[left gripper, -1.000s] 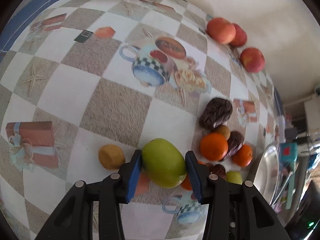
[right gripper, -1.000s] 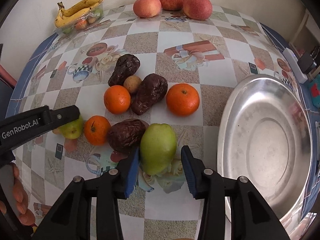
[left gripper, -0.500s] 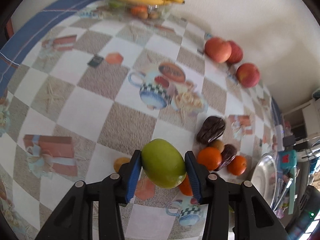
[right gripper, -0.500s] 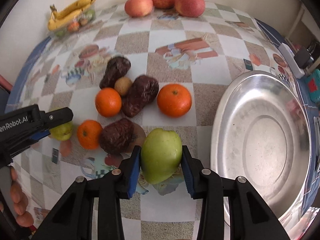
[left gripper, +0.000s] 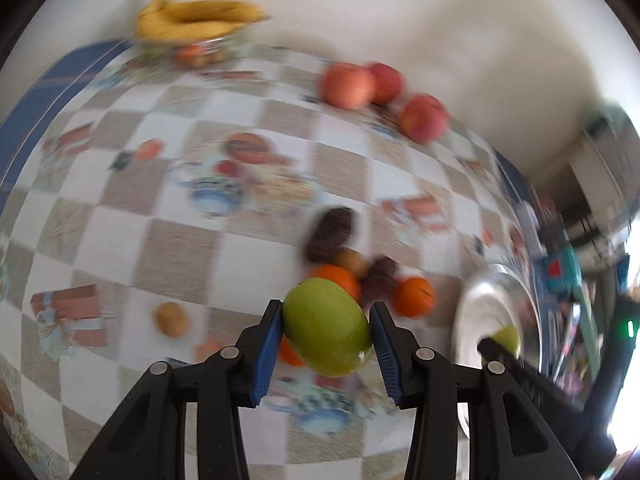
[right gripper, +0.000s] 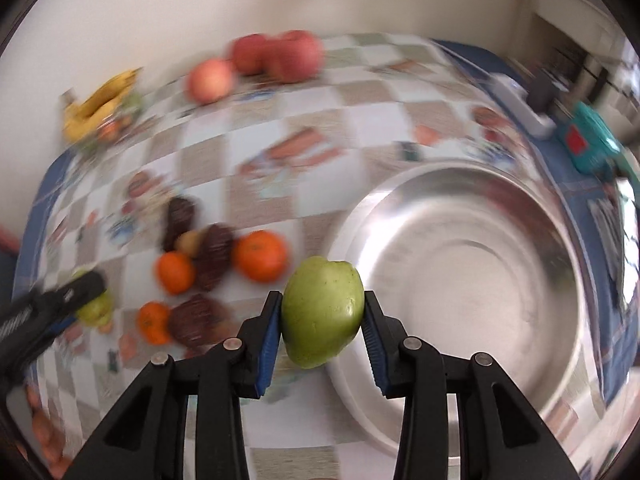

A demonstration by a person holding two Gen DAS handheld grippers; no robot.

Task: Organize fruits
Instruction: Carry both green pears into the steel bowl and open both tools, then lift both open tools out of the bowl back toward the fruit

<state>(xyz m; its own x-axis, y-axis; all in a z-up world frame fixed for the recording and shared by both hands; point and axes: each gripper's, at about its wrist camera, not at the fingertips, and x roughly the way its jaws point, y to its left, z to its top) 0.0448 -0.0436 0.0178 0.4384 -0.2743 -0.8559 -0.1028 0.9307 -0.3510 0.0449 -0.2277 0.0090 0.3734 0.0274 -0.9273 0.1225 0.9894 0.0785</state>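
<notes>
In the left wrist view, my left gripper [left gripper: 327,308] is shut on a green fruit [left gripper: 326,334], its blue pads pressing both sides, and holds it above the checkered tablecloth. In the right wrist view, my right gripper [right gripper: 322,296] is shut on a second green fruit [right gripper: 322,316], which hangs over the left rim of the steel bowl [right gripper: 480,280]. That bowl [left gripper: 486,292] also shows at the right of the left wrist view, with the right gripper's fruit [left gripper: 507,338] in front of it. The left gripper's finger [right gripper: 76,294] shows at the left edge of the right wrist view.
Oranges [right gripper: 261,256] and dark brown fruits [right gripper: 214,254] lie clustered left of the bowl. A small brown fruit [left gripper: 172,319] sits alone. Red apples [left gripper: 348,85] and bananas [left gripper: 196,20] lie along the far wall. A teal object [right gripper: 592,140] sits beyond the bowl.
Both grippers have risen off the table with their green fruits. Both views have swung toward the bowl, and the right fruit now hangs at its rim. The picture is motion-blurred.
</notes>
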